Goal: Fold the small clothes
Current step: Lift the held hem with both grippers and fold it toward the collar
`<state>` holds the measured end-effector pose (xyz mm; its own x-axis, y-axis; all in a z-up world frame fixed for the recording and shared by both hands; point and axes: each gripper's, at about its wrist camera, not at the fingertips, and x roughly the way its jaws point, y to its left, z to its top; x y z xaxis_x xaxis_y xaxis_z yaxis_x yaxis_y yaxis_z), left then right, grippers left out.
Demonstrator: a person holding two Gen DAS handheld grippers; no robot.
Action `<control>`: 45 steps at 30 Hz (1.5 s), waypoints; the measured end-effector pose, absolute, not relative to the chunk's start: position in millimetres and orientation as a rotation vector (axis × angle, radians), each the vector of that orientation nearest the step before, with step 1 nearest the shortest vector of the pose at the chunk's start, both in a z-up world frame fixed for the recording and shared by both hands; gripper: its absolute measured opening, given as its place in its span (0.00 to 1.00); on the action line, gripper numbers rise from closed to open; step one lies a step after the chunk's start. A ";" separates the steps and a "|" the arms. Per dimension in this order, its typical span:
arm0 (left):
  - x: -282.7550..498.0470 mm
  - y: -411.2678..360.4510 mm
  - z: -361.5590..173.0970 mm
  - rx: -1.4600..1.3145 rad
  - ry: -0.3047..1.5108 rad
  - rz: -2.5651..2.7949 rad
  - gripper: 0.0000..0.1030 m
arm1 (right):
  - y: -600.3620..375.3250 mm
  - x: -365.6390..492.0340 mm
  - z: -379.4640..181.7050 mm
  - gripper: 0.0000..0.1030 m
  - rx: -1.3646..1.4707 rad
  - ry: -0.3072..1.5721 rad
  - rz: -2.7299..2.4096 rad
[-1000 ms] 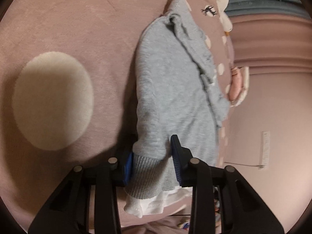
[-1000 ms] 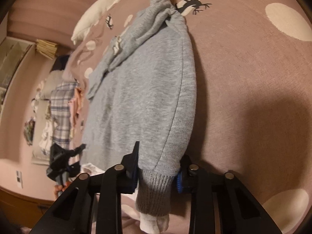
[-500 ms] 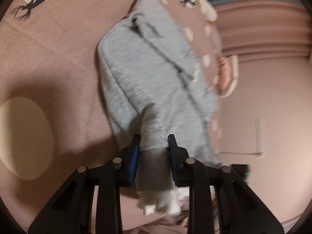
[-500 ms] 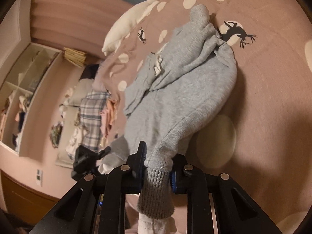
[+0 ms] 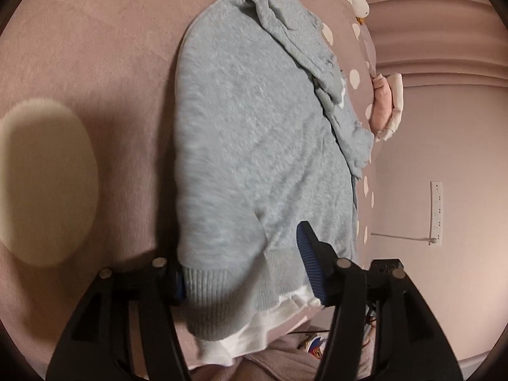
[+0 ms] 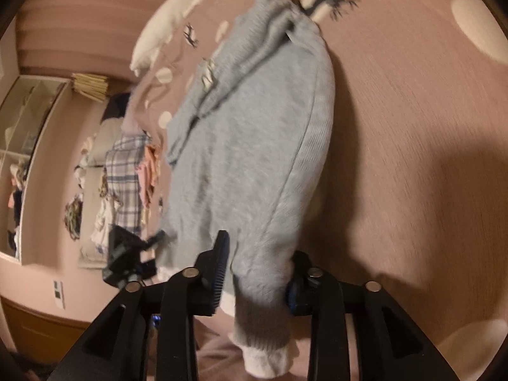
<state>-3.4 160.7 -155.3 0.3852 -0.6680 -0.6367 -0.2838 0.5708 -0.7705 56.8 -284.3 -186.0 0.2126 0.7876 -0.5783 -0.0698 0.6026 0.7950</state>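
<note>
One grey sweater [image 5: 254, 133] lies on the bed [image 5: 95, 63]; two grippers, left [image 5: 244, 263] and right [image 6: 257, 273], jaws opening, releasing its hem.

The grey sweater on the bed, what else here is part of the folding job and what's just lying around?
Part of the job:
- grey sweater, ribbed hem between both tools
- left hand-held gripper, jaws opening
- right hand-held gripper, jaws opening
- pink bedspread, the folding surface

Just lying about:
- plaid clothes pile
- white pillow
- wall power strip
</note>
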 end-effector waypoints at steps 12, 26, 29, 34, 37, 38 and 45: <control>-16.2 150.7 -157.0 -0.997 1.195 -0.309 0.20 | -275.7 42.8 -199.7 0.37 0.728 1.258 0.713; 14.7 131.7 -104.1 -0.948 0.978 -0.463 0.16 | -257.2 57.8 -138.0 0.13 0.676 0.998 0.833; 28.1 131.3 -96.3 -0.951 0.950 -0.475 0.16 | -253.3 69.9 -125.1 0.13 0.695 0.945 0.861; 55.2 138.5 -81.8 -0.962 0.903 -0.491 0.16 | -255.3 88.7 -108.2 0.13 0.694 0.878 0.881; 77.6 142.3 -71.9 -0.969 0.884 -0.495 0.16 | -258.9 105.4 -98.7 0.13 0.697 0.838 0.873; 89.3 143.9 -67.5 -0.969 0.876 -0.495 0.16 | -262.1 108.7 -98.1 0.13 0.697 0.830 0.874; 144.7 157.5 -56.1 -1.002 0.850 -0.492 0.16 | -267.5 157.4 -82.7 0.13 0.712 0.776 0.842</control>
